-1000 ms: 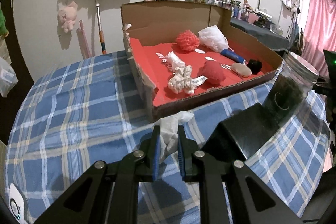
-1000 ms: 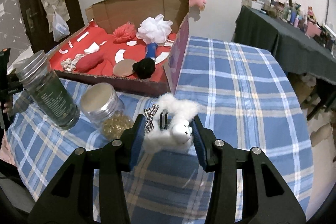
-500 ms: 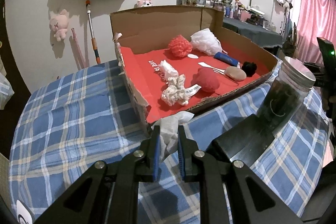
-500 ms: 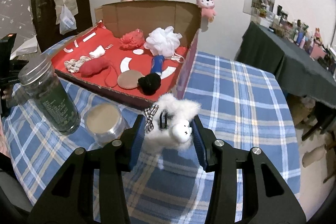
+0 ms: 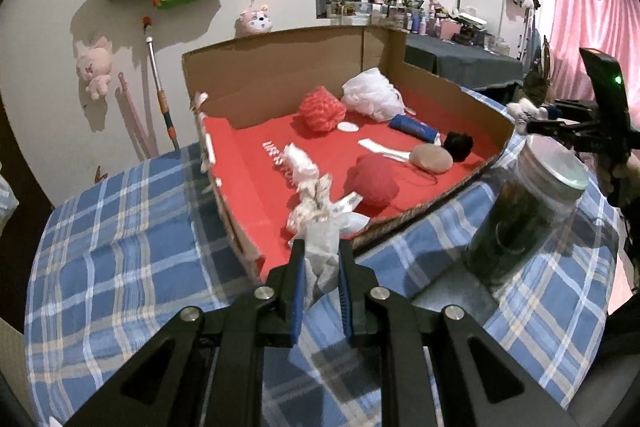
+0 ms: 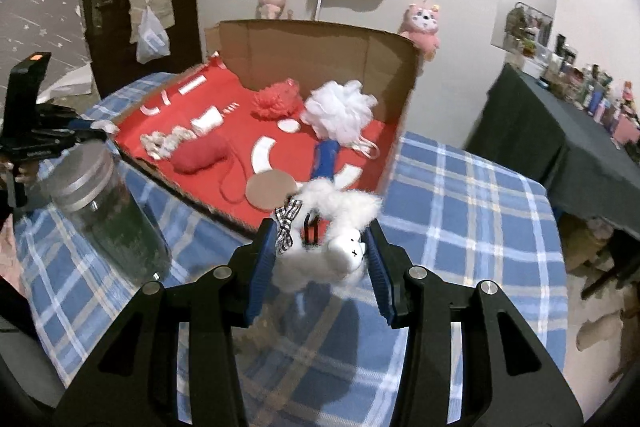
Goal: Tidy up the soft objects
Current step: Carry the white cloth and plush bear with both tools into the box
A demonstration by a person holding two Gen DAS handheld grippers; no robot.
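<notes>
My left gripper is shut on a crumpled white cloth and holds it above the near corner of the cardboard box with the red floor. My right gripper is shut on a fluffy white plush toy with a checked bow, held above the box's front right corner. In the box lie a red pouf, a white pouf, a red yarn ball, a knotted white cloth, a blue tube, a black pom-pom and a tan pad.
The box stands on a table with a blue plaid cloth. A tall glass jar with a metal lid stands in front of the box; it also shows in the right wrist view. A dark side table stands to the right.
Both grippers have risen and moved toward the box with their loads still held. The small jar with yellow contents has dropped out of the right wrist view.
</notes>
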